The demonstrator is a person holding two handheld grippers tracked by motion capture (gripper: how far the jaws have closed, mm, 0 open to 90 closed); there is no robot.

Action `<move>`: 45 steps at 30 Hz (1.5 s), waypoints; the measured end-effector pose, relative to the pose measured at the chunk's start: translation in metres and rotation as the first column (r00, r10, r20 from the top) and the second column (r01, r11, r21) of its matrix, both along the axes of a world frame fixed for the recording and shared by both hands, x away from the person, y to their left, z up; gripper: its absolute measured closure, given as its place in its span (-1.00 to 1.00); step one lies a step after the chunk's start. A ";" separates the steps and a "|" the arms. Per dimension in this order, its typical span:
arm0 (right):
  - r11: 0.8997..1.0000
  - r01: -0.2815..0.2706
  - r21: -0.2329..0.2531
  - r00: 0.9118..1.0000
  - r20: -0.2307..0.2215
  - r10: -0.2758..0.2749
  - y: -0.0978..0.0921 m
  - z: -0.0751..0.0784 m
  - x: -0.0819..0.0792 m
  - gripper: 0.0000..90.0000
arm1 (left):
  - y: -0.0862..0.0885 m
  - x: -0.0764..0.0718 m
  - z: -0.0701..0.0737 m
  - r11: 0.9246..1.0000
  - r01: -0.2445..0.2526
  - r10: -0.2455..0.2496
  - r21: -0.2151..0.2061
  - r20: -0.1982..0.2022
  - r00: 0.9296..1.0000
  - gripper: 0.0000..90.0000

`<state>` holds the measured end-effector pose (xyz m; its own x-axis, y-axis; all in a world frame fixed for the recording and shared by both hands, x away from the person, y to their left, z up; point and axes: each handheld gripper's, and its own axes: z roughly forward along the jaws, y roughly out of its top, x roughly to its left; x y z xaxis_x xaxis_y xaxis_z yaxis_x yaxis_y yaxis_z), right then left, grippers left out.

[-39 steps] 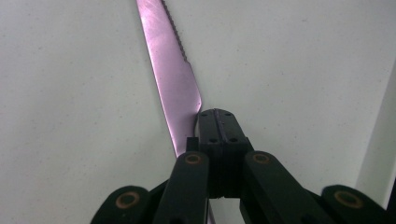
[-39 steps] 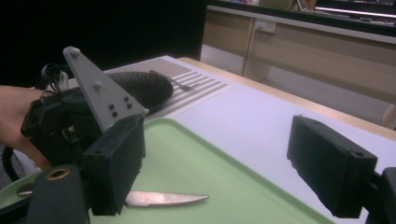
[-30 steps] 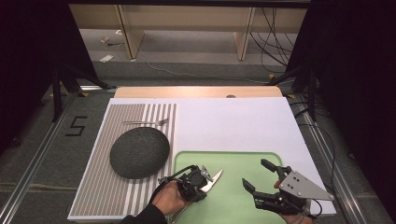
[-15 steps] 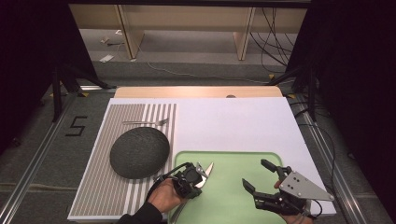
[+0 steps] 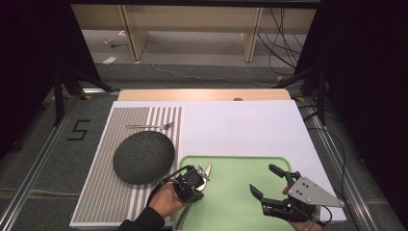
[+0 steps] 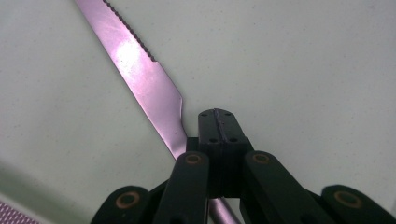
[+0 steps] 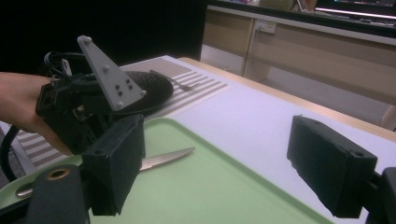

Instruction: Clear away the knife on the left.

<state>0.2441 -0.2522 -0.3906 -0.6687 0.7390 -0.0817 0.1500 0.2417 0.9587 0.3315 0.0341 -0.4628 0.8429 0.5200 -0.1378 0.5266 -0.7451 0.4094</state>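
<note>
The left tool (image 5: 194, 182) is clamped on the handle of a knife (image 6: 140, 77) and holds it low over the near-left corner of the green tray (image 5: 240, 211), blade pointing away from the person, probably so it can be laid flat there. The right tool (image 5: 269, 185) hovers over the tray's right half with jaws wide and empty (likely waiting its turn). The dark plate (image 5: 143, 156) and fork (image 5: 150, 126) sit on the striped mat (image 5: 96, 192) on the desk.

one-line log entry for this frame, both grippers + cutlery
left gripper: shut on knife, over green tray | right gripper: open, empty, above tray | fork: striped mat, behind dark bowl
</note>
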 end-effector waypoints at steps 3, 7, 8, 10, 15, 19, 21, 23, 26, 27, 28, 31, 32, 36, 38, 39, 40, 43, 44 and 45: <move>1.000 0.000 0.000 1.000 0.003 0.000 0.000 0.000 0.000 -0.55 | 0.002 0.001 0.000 1.000 -0.010 0.010 0.003 0.000 1.000 0.99; 1.000 0.000 0.001 1.000 0.002 0.000 0.000 0.000 0.000 -0.55 | 0.007 0.003 0.000 1.000 -0.018 0.018 0.009 -0.006 1.000 0.99; 1.000 0.000 0.001 1.000 0.002 0.000 0.000 0.000 0.000 -0.55 | 0.008 0.003 0.000 1.000 -0.020 0.020 0.010 -0.006 1.000 0.99; 1.000 -0.001 0.001 1.000 0.002 0.001 0.000 0.000 0.000 -0.55 | 0.009 0.003 0.000 1.000 -0.022 0.022 0.013 -0.009 1.000 0.99; 1.000 0.000 0.001 1.000 0.002 0.000 0.000 0.000 0.000 -0.55 | 0.012 0.004 0.001 0.999 -0.031 0.031 0.019 -0.013 0.999 0.99; 1.000 -0.001 0.000 1.000 0.003 0.001 0.000 0.000 0.000 -0.55 | 0.017 0.005 0.001 0.999 -0.043 0.043 0.027 -0.018 0.999 0.99; 1.000 0.000 0.001 1.000 0.002 0.000 0.000 0.000 0.000 -0.55 | 0.019 0.006 0.001 0.998 -0.045 0.046 0.031 -0.024 0.999 0.99; 1.000 0.000 0.001 1.000 0.003 0.000 0.000 0.000 0.000 -0.55 | 0.022 0.006 0.001 0.998 -0.051 0.052 0.032 -0.030 0.998 0.99; 1.000 0.001 0.001 1.000 0.002 -0.001 0.000 0.000 0.000 -0.55 | 0.025 0.007 0.001 0.998 -0.055 0.056 0.037 -0.033 0.998 0.99; 1.000 0.001 0.001 1.000 0.002 -0.001 0.000 0.000 0.000 -0.55 | 0.025 0.007 0.001 0.998 -0.055 0.056 0.037 -0.033 0.998 0.99; 1.000 0.001 0.002 1.000 0.002 -0.001 -0.001 0.000 0.000 -0.55 | 0.027 0.007 0.001 0.997 -0.061 0.062 0.039 -0.035 0.997 0.99; 1.000 0.000 0.003 1.000 0.003 0.000 -0.001 0.000 0.000 -0.55 | 0.029 0.007 0.001 0.997 -0.067 0.068 0.039 -0.036 0.997 0.99; 1.000 0.000 0.004 1.000 0.002 0.000 -0.001 0.000 0.000 -0.55 | 0.030 0.007 0.001 0.997 -0.065 0.067 0.038 -0.039 0.997 0.99; 1.000 -0.001 0.002 1.000 0.002 0.001 -0.001 0.000 0.000 -0.55 | 0.031 0.007 0.001 0.997 -0.066 0.067 0.034 -0.047 0.997 0.99; 1.000 -0.001 0.002 1.000 0.002 0.001 -0.001 0.000 0.000 -0.55 | 0.032 0.007 0.001 0.998 -0.062 0.064 0.030 -0.052 0.997 0.99; 1.000 0.001 0.002 1.000 0.003 -0.001 -0.001 0.000 0.000 -0.55 | 0.032 0.007 0.001 0.998 -0.062 0.064 0.030 -0.052 0.997 0.98; 1.000 0.001 0.002 1.000 0.005 -0.001 -0.002 0.000 0.000 -0.55 | 0.033 0.008 0.001 0.998 -0.063 0.064 0.019 -0.063 0.996 0.94; 1.000 0.003 0.004 1.000 0.004 -0.003 -0.002 0.000 0.000 -0.55 | 0.034 0.008 0.001 0.998 -0.068 0.066 -0.011 -0.090 0.994 0.73; 1.000 0.003 0.004 1.000 0.004 -0.003 -0.002 0.000 0.000 -0.55 | 0.035 0.009 0.000 0.997 -0.071 0.067 -0.028 -0.105 0.992 0.73; 1.000 0.001 0.003 1.000 0.003 -0.002 -0.002 0.000 0.000 -0.55 | 0.037 0.010 0.000 0.996 -0.077 0.071 -0.047 -0.116 0.991 0.67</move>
<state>0.2445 -0.2539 -0.3907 -0.6673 0.7403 -0.0814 0.1473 0.2384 0.9599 0.3410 0.0711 -0.4632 0.7796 0.5703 -0.2587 0.6249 -0.6817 0.3805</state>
